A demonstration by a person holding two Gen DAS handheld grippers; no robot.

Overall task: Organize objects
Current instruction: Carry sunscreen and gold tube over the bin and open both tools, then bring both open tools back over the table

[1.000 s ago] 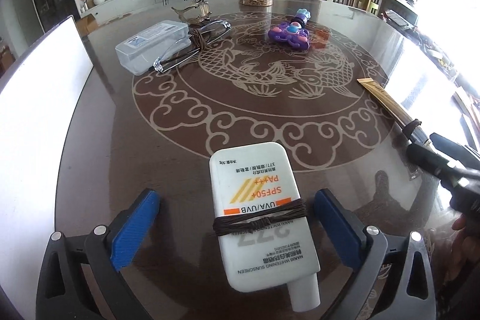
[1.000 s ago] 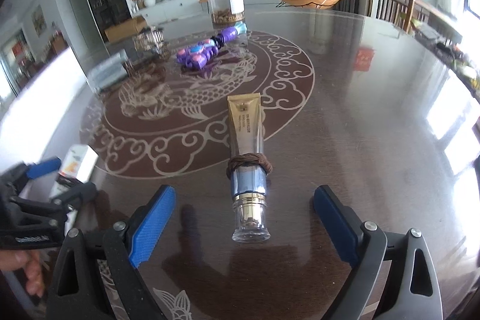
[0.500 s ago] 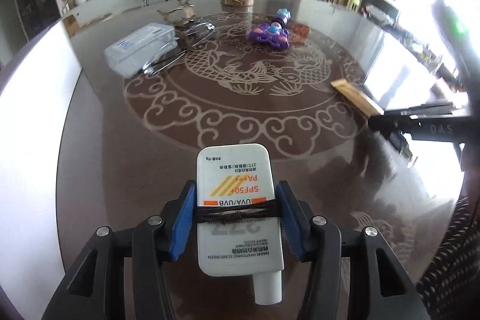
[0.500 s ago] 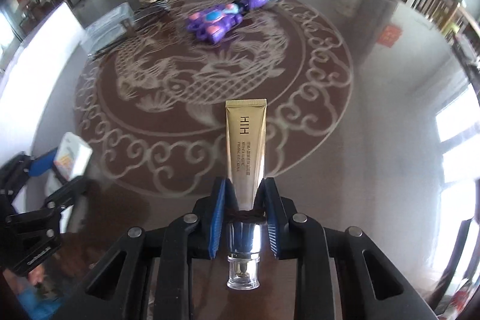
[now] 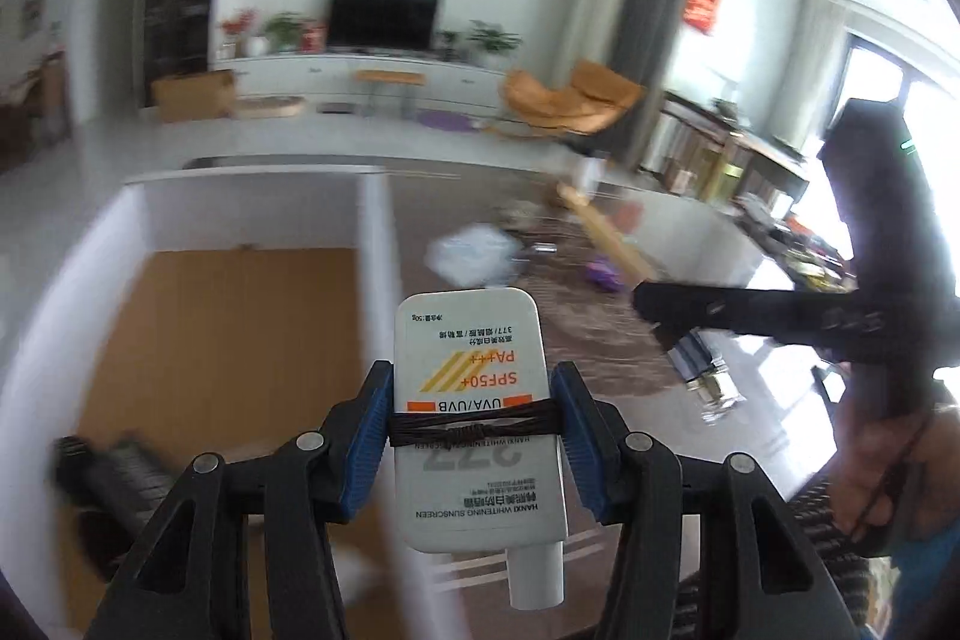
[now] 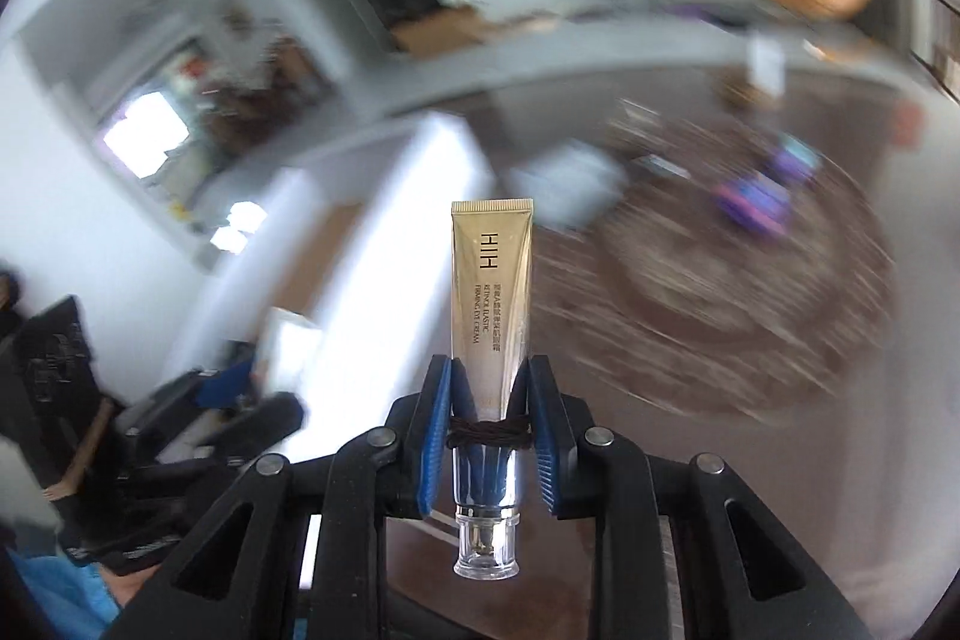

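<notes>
My left gripper [image 5: 471,427] is shut on a white sunscreen bottle [image 5: 474,388] with a brown band round it, held in the air above the table edge. My right gripper [image 6: 489,430] is shut on a gold cream tube [image 6: 491,292] with a clear cap and a brown band, also lifted. The right gripper and its tube [image 5: 606,235] show at the right of the left wrist view. The left gripper [image 6: 240,400] shows blurred at the lower left of the right wrist view.
A dark round table [image 6: 750,400] with a pale dragon pattern lies below. On it are a clear plastic box [image 5: 474,250], a purple toy [image 6: 759,202] and a blurred jar [image 6: 765,67]. Left of the table is orange-brown floor [image 5: 198,340]. Both views are motion-blurred.
Both grippers closed on their items, then lifted them off the table and swung left. The views now look across the room instead of down at the tabletop.
</notes>
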